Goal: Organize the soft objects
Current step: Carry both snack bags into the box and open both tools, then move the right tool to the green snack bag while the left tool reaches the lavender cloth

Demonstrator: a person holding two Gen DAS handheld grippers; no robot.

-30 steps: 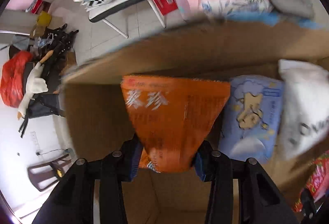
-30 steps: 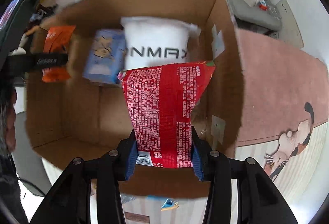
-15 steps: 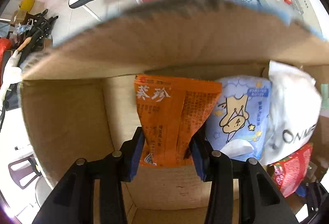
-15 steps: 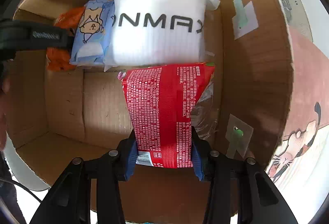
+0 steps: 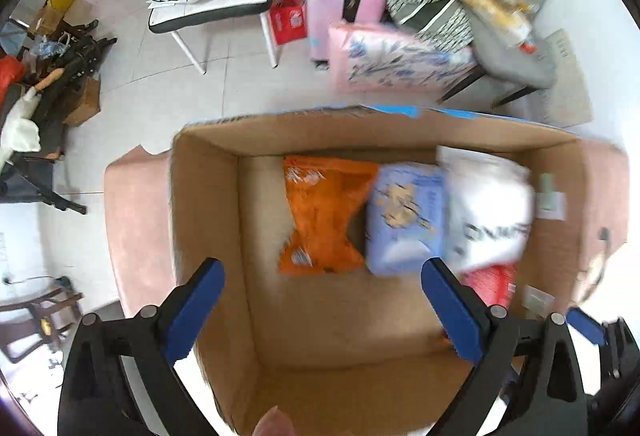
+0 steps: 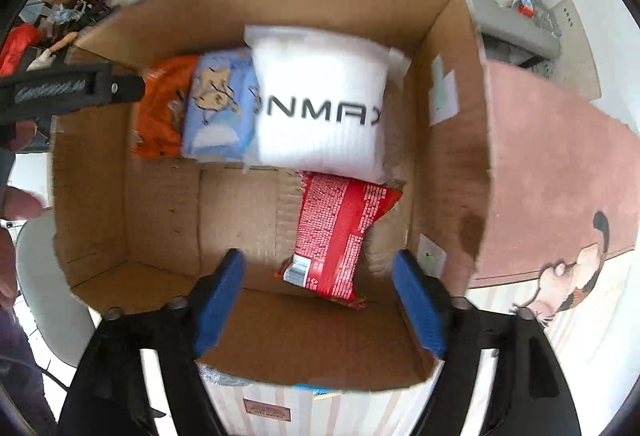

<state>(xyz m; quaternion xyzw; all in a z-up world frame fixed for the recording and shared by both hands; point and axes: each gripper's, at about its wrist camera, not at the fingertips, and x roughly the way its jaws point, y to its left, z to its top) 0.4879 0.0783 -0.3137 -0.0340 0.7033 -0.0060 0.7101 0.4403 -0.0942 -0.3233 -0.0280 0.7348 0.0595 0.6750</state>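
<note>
Grippers above open brown cardboard box (image 6: 448, 108): right gripper (image 6: 320, 300) and left gripper (image 5: 322, 310) both opening, nothing between jaws. Red crinkly snack packet (image 6: 340, 232) on box floor; orange packet (image 5: 324, 216), blue tissue pack (image 5: 404, 216), white ONMAX-printed bag (image 6: 320, 108) along box's far wall.

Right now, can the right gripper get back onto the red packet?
Probably yes. The right gripper hangs just above the red packet, jaws opening with nothing between them, and the cardboard box is open-topped.

Cardboard box (image 6: 448, 140): one
Orange packet (image 6: 160, 116): one
Blue packet (image 6: 218, 116): one
White pack (image 6: 320, 116): one
Red packet (image 6: 340, 232): one
</note>
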